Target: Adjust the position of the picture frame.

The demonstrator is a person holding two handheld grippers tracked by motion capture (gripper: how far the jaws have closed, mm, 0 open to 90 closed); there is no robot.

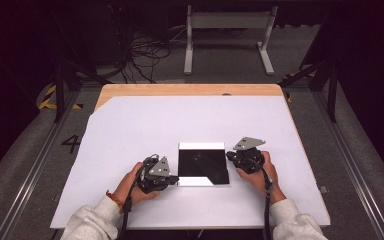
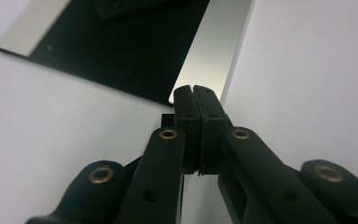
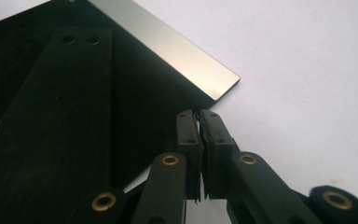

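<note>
Left gripper (image 2: 196, 91) (jaws pressed together) meets mirror (image 2: 121, 46) corner.

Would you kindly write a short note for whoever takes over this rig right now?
Left tool: jaws pressed together at the near left corner of the square mirror; whether they pinch its edge cannot be told.
Right tool: jaws together at the mirror's right edge, again unclear whether they grip it.
The mirror lies flat on the white sheet covering the wooden table, between the two tools.
Done: both tools brought to opposite sides of the mirror.
Left: the mirror is not yet lifted or moved; probably confirm both grips first.
</note>
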